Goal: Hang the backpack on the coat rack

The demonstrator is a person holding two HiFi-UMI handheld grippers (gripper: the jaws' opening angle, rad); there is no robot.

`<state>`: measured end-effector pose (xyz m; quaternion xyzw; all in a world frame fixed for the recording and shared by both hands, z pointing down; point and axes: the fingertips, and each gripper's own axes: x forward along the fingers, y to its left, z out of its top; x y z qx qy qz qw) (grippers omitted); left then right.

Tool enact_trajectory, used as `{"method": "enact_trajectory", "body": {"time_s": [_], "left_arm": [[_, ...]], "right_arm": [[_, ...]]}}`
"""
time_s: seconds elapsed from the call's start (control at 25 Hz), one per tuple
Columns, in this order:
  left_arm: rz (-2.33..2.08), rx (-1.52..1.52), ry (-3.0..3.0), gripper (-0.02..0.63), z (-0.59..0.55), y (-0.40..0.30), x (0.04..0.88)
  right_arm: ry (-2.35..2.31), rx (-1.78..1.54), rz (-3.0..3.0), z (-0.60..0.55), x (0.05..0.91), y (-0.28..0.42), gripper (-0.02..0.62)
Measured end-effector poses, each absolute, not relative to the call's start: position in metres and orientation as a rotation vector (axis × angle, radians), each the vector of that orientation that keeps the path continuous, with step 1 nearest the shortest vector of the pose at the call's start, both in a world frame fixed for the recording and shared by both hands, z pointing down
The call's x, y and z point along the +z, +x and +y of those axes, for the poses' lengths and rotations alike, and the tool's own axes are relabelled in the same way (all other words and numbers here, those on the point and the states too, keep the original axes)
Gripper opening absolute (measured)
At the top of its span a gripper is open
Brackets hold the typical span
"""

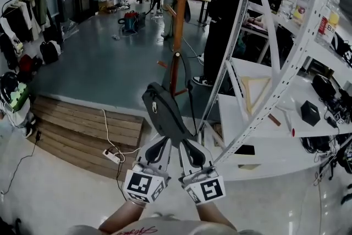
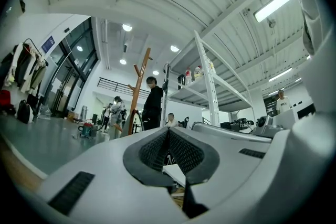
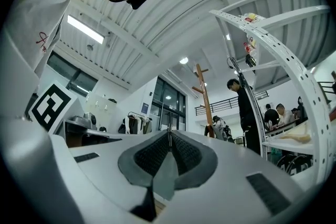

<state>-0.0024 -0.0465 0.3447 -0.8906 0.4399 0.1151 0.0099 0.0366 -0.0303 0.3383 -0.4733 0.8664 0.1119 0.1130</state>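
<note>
Backpack (image 1: 165, 110) looks to me already hung, low on the wooden coat rack (image 1: 180, 14) by its strap, ahead of my left tool (image 1: 160, 143) and right tool (image 1: 190, 145), both closed on nothing, so I judge little remains.

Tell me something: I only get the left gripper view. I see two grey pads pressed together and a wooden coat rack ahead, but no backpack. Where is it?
Observer: The head view shows it. The dark backpack hangs in the air right at the tips of the left gripper and the right gripper, apparently pinched by both. The coat rack rises just behind it.
Operator: Is the other claw closed too?
Observer: Yes. In the right gripper view its two pads meet, with no gap at the tips.
</note>
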Motion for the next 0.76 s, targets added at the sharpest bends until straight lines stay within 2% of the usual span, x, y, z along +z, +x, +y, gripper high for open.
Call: {"method": "enact_trajectory", "body": {"time_s": [0.76], "left_arm": [[1.347,0.372,-2.777,0.017,-0.041,0.001,0.342]], "right_arm": [[-1.403,0.362,2.522,-0.025,0.334,0.039,0.034]]}}
